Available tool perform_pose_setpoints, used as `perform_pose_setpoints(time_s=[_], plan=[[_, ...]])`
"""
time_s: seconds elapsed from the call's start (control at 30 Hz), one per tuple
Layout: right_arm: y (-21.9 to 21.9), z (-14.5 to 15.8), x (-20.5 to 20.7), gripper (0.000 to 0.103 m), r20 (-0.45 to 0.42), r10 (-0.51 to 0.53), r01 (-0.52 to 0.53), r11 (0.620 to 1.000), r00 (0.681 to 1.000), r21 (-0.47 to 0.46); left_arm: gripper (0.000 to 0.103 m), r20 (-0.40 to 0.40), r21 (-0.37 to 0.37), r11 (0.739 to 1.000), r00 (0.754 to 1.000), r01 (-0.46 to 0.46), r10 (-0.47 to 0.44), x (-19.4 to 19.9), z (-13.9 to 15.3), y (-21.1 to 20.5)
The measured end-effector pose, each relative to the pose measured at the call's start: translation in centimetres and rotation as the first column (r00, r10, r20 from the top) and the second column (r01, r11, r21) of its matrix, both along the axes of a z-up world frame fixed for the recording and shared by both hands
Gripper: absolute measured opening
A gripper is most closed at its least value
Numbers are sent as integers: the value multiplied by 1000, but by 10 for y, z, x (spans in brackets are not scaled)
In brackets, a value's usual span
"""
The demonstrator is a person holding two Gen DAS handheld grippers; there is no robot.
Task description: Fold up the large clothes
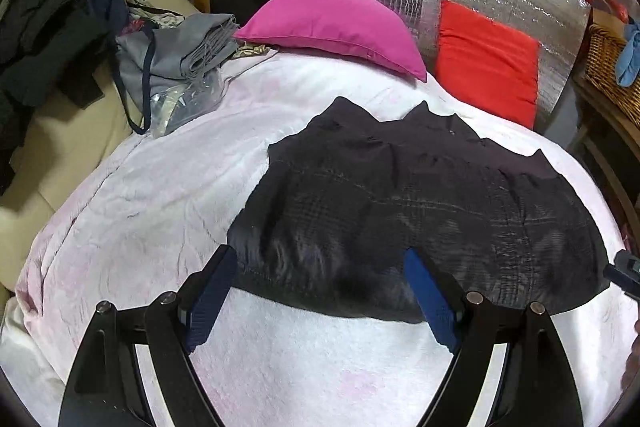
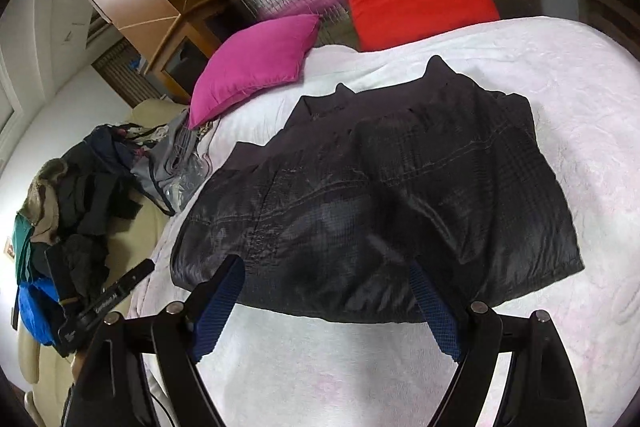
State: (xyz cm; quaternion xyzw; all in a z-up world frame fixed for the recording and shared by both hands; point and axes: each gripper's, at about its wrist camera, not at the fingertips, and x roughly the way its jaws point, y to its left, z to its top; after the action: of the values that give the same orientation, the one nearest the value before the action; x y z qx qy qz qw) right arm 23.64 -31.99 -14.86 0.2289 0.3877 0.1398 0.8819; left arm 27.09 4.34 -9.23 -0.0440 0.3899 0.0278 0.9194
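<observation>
Two grippers hover with fingers spread wide, holding nothing. Ahead of the left gripper (image 1: 320, 291) lies the folded black plaid garment (image 1: 400, 211) on the white fleecy bedspread (image 1: 140, 195); the right gripper (image 2: 328, 301) faces its near edge too. Beyond sit a magenta cushion (image 1: 332, 23) and a red cushion (image 1: 488, 63).

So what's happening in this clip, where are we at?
A person with a handheld gripper in each hand is folding a dark garment spread on a white blanket. It lies folded into a compact block, near the pink cushion and red cushion. Both the left gripper and the right gripper hover at its near edge, fingers wide apart and holding nothing. A pile of other clothes waits to the side.
</observation>
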Motion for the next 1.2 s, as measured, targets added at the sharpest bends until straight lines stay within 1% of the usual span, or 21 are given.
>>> perform_pose_setpoints(time_s=[0.03, 0.1, 0.13, 0.17, 0.23, 0.33, 0.4, 0.43, 0.5, 0.67, 0.77, 0.83, 0.87, 0.9, 0.93, 1.03, 1.2], plan=[[-9, 1, 1, 86, -3, -2, 2, 1000, 1000, 5, 86, -6, -9, 1000, 1000, 7, -7, 4, -1, 3], [-37, 4, 2, 86, -12, -38, 38, 999, 999, 23, 87, -29, -61, 998, 999, 16, -17, 18, -2, 21], [-50, 4, 4, 88, -18, -60, 61, 998, 998, 29, 87, -32, -97, 995, 999, 10, -13, 25, -3, 32], [-69, 5, 5, 94, -28, -89, 90, 995, 996, 44, 87, -35, -130, 991, 999, -3, -2, 34, -4, 43], [-103, 1, 10, 103, -65, -135, 139, 987, 989, 79, 90, -58, -177, 984, 998, -28, 18, 53, -9, 64], [-146, -12, 24, 103, -133, -205, 219, 971, 970, 98, 90, -118, -233, 972, 993, -36, 9, 83, -20, 84], [-161, -26, 40, 103, -188, -189, 216, 967, 964, 133, 90, -163, -271, 963, 986, -5, -41, 101, -30, 88], [-166, -30, 46, 103, -205, -179, 212, 965, 962, 154, 90, -176, -278, 961, 983, -3, -48, 106, -33, 89], [-168, -41, 58, 103, -225, -141, 187, 962, 964, 200, 90, -197, -322, 947, 977, 13, -80, 118, -42, 93], [-157, -58, 81, 103, -246, -66, 123, 966, 967, 226, 90, -209, -431, 901, 965, 54, -158, 135, -54, 99], [-150, -65, 91, 103, -252, -39, 97, 971, 967, 220, 90, -192, -435, 897, 966, 75, -174, 141, -58, 101], [-148, -68, 95, 103, -256, -35, 94, 971, 966, 218, 90, -207, -452, 888, 960, 79, -191, 146, -64, 101], [-147, -70, 97, 103, -261, -32, 91, 972, 965, 217, 90, -226, -455, 887, 953, 80, -202, 150, -71, 100], [-146, -71, 99, 103, -264, -27, 86, 973, 964, 214, 90, -241, -448, 891, 949, 77, -203, 152, -75, 100], [-145, -71, 100, 103, -263, -26, 82, 975, 964, 205, 90, -247, -444, 893, 949, 70, -197, 154, -78, 101], [-142, -67, 102, 103, -254, -6, 57, 980, 967, 193, 90, -221, -476, 877, 956, 67, -193, 153, -80, 108], [-138, -67, 109, 102, -267, 22, 23, 986, 964, 165, 90, -276, -493, 865, 926, 95, -259, 163, -95, 95]])
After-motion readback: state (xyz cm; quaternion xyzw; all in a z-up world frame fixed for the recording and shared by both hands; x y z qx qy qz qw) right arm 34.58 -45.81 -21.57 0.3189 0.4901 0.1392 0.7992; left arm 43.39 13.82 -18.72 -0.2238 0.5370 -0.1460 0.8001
